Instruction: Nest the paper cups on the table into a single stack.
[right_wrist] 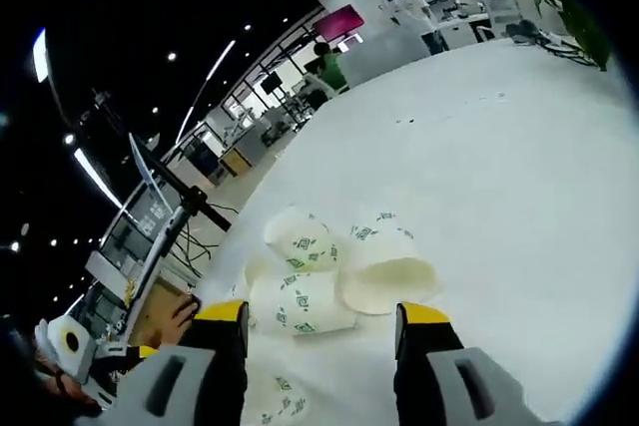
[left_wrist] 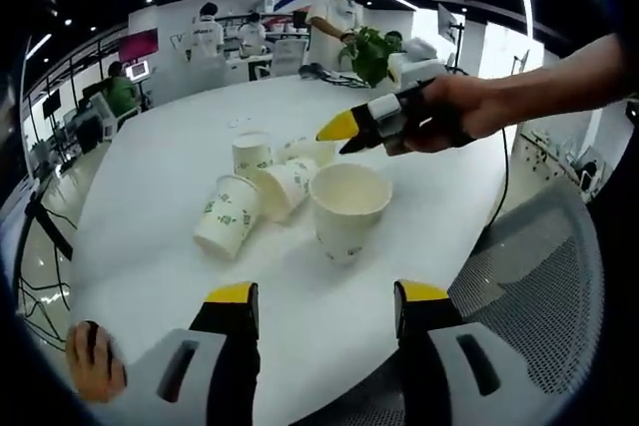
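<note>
Right gripper (left_wrist: pixel 344 130) hangs over the upright cup (left_wrist: pixel 348 209), both sets of jaws apart and empty.
Left gripper (left_wrist: pixel 324 308) waits low; the other cups (left_wrist: pixel 256 199) lie tipped beside it on the table (left_wrist: pixel 160 167). Best drop straight down, pinch one rim wall.

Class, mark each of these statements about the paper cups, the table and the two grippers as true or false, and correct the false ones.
1. The large cup nearest the left gripper stands upright with its mouth up. True.
2. All the paper cups are already nested in one stack. False: several lie or stand separately on the white table.
3. The left gripper's fingers are clamped on a cup. False: they are apart and hold nothing.
4. The right gripper, held in a hand, hovers over the cups in the left gripper view. True.
5. A potted plant stands at the table's far side. True.
</note>
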Tool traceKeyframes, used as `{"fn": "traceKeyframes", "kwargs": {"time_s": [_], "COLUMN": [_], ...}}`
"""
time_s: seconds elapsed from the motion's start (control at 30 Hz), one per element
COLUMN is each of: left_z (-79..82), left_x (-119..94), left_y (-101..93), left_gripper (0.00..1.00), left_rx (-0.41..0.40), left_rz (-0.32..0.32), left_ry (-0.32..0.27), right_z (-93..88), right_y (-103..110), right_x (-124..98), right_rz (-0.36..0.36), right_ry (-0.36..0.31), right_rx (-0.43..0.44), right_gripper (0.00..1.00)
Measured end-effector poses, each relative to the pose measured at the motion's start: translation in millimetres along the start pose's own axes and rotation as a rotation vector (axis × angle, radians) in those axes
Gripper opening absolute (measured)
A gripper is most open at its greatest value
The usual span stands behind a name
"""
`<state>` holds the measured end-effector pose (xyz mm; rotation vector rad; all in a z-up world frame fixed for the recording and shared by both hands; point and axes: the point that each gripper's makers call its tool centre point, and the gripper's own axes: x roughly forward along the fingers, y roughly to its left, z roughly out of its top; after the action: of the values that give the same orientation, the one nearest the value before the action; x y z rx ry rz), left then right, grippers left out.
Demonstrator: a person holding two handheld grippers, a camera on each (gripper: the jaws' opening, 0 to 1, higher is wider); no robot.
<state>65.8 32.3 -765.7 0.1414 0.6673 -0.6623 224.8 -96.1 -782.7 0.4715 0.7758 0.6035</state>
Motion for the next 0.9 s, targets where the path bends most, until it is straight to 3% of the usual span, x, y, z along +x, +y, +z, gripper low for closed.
{"fn": "traceKeyframes", "kwargs": {"time_s": [0.2, 0.77, 0.9], "left_z": [0.0, -6.0, -5.4], "left_x": [2, 12, 12], "left_y": [-2.4, -9.8, -8.4], "left_gripper": [0.53, 0.52, 0.52], "left_rx": [-0.009, -0.027, -0.034], "left_rz": [-0.007, -0.041, -0.041], "left_ry": [0.004, 0.031, 0.033], "right_z": [14.2, 31.3, 35.7], "right_y": [-5, -35, -40], "right_x": [10, 46, 54], "right_rz": [-0.016, -0.046, -0.051], "right_ry": [-0.066, -0.144, -0.163], "right_rx": [0.102, 0.308, 0.336], "right_gripper": [0.58, 0.52, 0.47]}}
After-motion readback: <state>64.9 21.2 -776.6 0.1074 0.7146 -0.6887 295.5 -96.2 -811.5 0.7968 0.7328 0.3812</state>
